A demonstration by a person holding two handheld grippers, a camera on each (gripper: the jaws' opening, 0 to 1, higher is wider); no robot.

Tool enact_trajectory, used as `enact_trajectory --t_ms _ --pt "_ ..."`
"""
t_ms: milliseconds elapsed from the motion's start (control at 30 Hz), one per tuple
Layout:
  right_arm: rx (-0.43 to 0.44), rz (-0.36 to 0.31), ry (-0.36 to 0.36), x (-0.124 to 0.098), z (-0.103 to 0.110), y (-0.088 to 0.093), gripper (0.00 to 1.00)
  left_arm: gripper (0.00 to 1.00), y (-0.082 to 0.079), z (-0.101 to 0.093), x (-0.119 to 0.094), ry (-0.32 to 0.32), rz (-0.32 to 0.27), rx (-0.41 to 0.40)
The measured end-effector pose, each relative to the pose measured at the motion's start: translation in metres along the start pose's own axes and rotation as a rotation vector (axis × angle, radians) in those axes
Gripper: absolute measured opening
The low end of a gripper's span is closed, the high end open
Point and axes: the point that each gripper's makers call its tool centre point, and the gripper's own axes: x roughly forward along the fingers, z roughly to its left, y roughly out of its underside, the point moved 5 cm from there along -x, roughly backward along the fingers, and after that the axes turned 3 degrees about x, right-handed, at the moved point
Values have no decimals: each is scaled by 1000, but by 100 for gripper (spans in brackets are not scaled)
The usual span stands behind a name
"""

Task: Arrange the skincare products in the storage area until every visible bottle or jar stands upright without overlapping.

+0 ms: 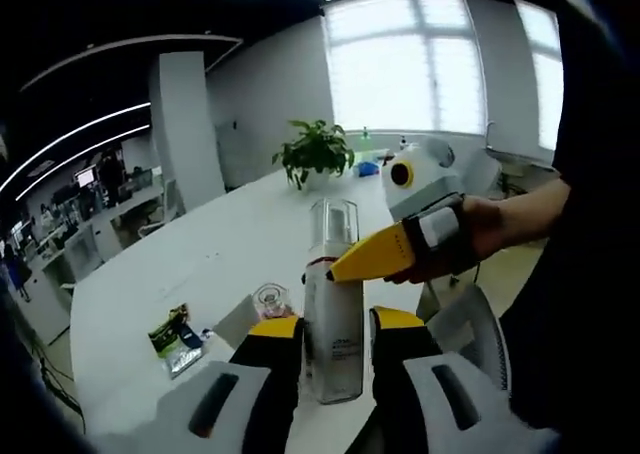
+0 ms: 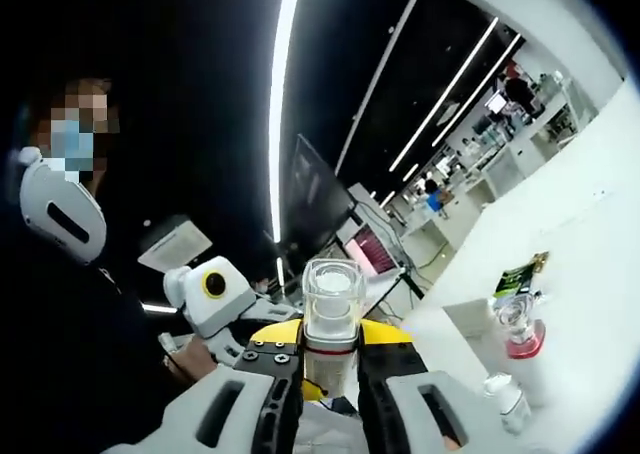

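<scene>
You clamp tall clear bottle [image 1: 333,304] between both grippers: left gripper [image 1: 335,326] low on body, right gripper [image 2: 331,336] near cap. Bottle aloft, not yet placed. Ahead on table [image 1: 210,259]: small jar [image 1: 271,299], green packet [image 1: 172,332] await arranging.

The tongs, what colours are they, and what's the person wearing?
The left tongs and right tongs have white bodies, black arms and yellow tips. The right tongs also show in the left gripper view, with a yellow-ringed lens. The person's sleeve is dark.
</scene>
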Motion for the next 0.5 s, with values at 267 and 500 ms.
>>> enact_trajectory --t_ms 267,500 --pt "-133 89 -221 -3 21 -15 12 48 0 -19 -4 286 -55 -260" --pt "-259 228 -349 1 34 -8 12 42 7 -10 -9 332 -19 -207"
